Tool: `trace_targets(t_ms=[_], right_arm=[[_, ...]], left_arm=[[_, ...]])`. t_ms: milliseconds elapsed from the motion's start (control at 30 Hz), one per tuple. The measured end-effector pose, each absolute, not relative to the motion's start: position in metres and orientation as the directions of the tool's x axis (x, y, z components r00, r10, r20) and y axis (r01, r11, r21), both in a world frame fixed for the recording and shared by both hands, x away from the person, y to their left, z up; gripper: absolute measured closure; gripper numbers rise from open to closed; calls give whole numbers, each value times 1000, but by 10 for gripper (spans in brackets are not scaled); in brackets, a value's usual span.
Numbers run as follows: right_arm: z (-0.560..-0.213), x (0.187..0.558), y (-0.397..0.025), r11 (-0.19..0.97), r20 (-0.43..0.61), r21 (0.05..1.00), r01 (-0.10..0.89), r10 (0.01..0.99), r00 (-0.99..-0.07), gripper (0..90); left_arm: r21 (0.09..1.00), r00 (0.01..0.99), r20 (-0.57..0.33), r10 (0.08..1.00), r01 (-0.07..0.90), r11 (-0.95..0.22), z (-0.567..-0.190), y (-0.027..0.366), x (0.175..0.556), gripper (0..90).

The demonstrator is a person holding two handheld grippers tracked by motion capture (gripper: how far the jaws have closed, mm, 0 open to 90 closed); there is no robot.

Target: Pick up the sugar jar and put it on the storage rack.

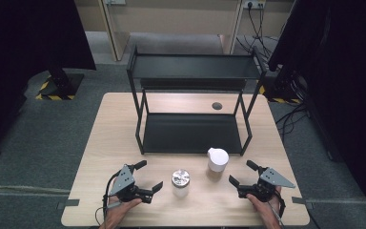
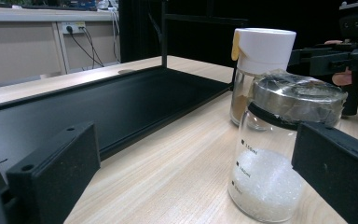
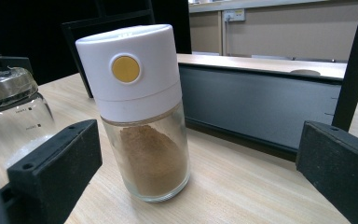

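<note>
Two jars stand on the wooden table [image 1: 124, 129] in front of a black rack. A clear glass jar with a steel lid [image 1: 180, 182] [image 2: 279, 154] holds white grains. A taller jar with a white cap [image 1: 217, 160] [image 3: 142, 116] holds brown powder and has a yellow dot on its cap. My left gripper [image 1: 149, 175] [image 2: 193, 172] is open, to the left of the steel-lidded jar, which stands close to its right jaw. My right gripper [image 1: 241, 172] [image 3: 196, 163] is open and faces the white-capped jar without touching it.
The black two-tier metal rack [image 1: 193, 114] stands on the far half of the table, its lower tray [image 2: 98, 107] [image 3: 256, 107] just behind the jars. A dark round grommet [image 1: 217, 106] sits in the tabletop behind it. Black curtains and floor cables flank the table.
</note>
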State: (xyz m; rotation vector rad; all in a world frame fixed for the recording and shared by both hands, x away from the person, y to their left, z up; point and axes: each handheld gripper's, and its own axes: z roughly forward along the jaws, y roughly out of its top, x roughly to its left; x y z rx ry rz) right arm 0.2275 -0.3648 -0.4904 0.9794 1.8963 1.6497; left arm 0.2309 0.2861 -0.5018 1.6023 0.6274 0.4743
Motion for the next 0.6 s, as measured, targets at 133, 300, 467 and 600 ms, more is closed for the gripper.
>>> trace_targets(t_ms=[133,300,467,600], right_arm=[[-490,227,-365,37,121,974,223,748,-652,4],[-491,228,-365,34,126,973,227,748,-652,4],[-491,227,-364,34,126,973,227,749,-651,4],[-491,228,-365,32,128,973,228,748,-651,4]], left_arm=[[990,772,-63,632,126,-55,-502,286,231,4],[991,783,-54,620,116,-60,-502,284,231,4],[991,792,-59,608,118,-57,-502,284,231,4],[991,804,-53,592,114,-66,-502,281,231,4]])
